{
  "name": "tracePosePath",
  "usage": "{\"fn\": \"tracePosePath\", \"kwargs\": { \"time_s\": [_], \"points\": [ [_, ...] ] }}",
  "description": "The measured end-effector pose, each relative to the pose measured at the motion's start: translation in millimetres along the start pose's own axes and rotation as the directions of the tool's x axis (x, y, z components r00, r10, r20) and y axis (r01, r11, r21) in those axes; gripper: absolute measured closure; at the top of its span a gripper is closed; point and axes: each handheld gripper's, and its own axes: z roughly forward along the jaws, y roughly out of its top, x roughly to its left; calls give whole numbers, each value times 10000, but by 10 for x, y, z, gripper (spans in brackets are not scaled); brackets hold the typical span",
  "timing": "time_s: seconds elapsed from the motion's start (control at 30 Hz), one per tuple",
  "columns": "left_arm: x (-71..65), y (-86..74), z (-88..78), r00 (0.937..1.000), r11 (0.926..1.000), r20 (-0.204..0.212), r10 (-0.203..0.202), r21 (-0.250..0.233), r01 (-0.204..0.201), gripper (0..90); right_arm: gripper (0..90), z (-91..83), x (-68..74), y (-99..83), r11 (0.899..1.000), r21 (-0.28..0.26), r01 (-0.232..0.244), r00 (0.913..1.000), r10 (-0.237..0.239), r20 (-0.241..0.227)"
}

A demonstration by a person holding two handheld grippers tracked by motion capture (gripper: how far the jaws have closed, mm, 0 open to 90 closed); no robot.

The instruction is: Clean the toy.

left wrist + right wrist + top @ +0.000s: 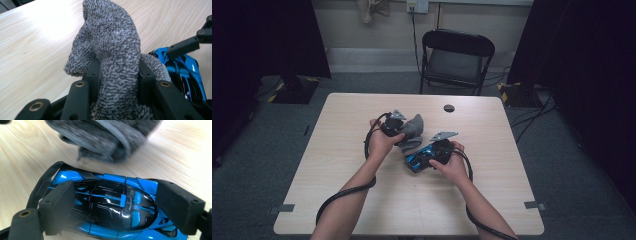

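The left gripper (117, 75) pinches a grey knitted cloth (112, 45) that stands up between its jaws. The right gripper (120, 205) clamps a glossy blue and black toy car (107, 205) just below it. Wiping seems underway; next, lower the cloth onto the car's body.

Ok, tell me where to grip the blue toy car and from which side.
Grip the blue toy car across its middle, one pad on each long flank, coming down from above. It sits upright on the table, its sides run straight and roughly parallel, and the right gripper already straddles it that way.
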Motion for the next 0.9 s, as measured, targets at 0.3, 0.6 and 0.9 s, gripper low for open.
{"fn": "tracePosePath", "kwargs": {
  "time_s": [0.3, 0.6, 0.9],
  "points": [
    [-56, 72, 257, 9998, 9998, -9, -192, -42, 192, 628, 156, 0, 1, -6, 10000, -48, 1, 10000, -1, 10],
    [-122, 40, 433, 10000, 9999, -77, -38, 97, 39, 615, 156, 0, 1, -7, 10000, -58, -7, 10000, 7, 4],
    [-184, 23, 469, 9995, 9991, 275, 150, 402, -161, 625, 156, 0, -1, -7, 10000, -53, -5, 10000, 5, -7]
  ]
}}
